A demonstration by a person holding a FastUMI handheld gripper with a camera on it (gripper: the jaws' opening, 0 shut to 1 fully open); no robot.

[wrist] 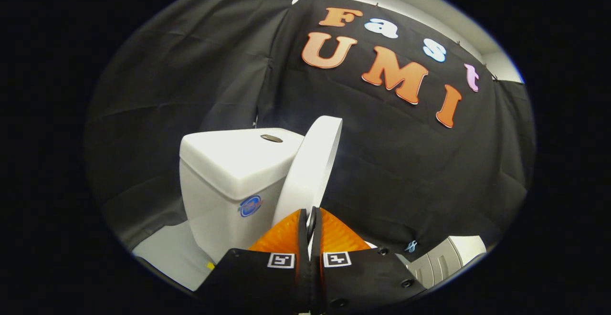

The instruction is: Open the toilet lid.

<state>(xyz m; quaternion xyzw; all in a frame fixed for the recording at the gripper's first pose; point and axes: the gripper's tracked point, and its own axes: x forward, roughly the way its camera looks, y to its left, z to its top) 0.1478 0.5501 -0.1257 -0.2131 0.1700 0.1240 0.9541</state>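
The white toilet lid (310, 167) stands raised, almost upright, with its top edge tilted towards the cistern (224, 176) behind it. My gripper (311, 220) sits right at the lid's lower part. Its two orange fingers (281, 238) are pressed together with only a thin slit between them. The lid's lowest part is hidden behind the fingertips, and I cannot make out whether they touch it. The bowl and seat lie hidden below the fingers.
The cistern carries a flush button (271, 138) on top and a blue round sticker (250, 205) on its front. Black cloth walls close in behind and on both sides. Pale floor (167, 257) lies beside the cistern; a grey ribbed object (441, 260) sits low beyond the fingers.
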